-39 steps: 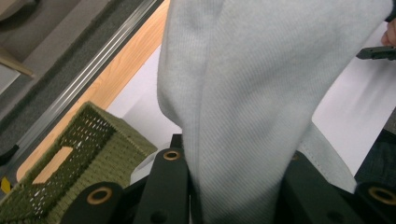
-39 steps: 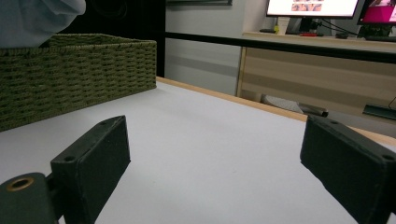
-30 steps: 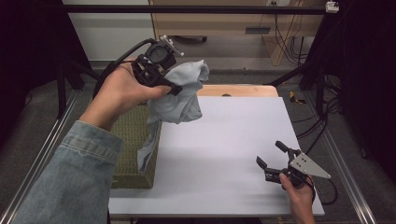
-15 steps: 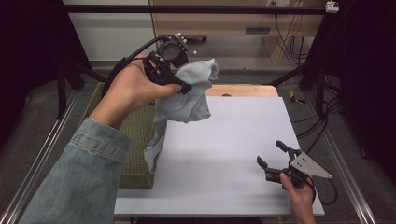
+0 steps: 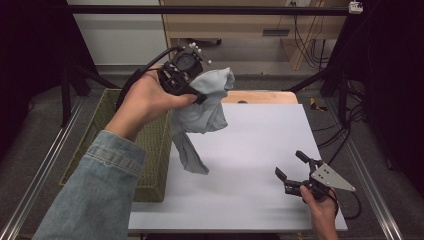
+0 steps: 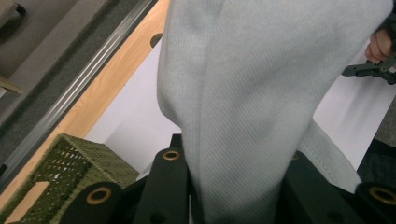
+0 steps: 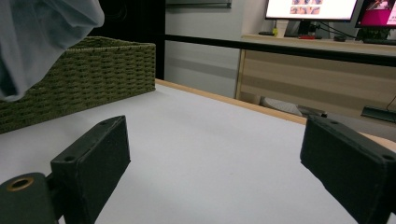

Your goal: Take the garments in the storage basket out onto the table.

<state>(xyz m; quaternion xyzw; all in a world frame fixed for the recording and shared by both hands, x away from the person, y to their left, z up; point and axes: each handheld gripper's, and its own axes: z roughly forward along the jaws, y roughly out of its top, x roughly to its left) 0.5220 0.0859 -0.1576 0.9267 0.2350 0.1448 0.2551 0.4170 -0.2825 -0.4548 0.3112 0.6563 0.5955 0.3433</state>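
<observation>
A pale grey-blue cloth hangs in the air above the white table, its tail dangling just right of a green woven basket. My left gripper is shut on the cloth's upper folds, high over the table's far left part. In the left gripper view the cloth is bunched between the two black jaws of the left gripper. My right gripper rests low at the table's front right, open, with nothing between its jaws. In the right gripper view the right gripper faces the basket and a corner of the cloth.
The basket stands against the table's left edge. A wooden board lies along the far edge. Metal rails run down both sides. A desk with monitors stands beyond the table. The right gripper shows behind the cloth.
The left hand has carried the cloth to the right and a little higher; its tail has swung from over the basket to over the table. The right gripper has stayed put.
</observation>
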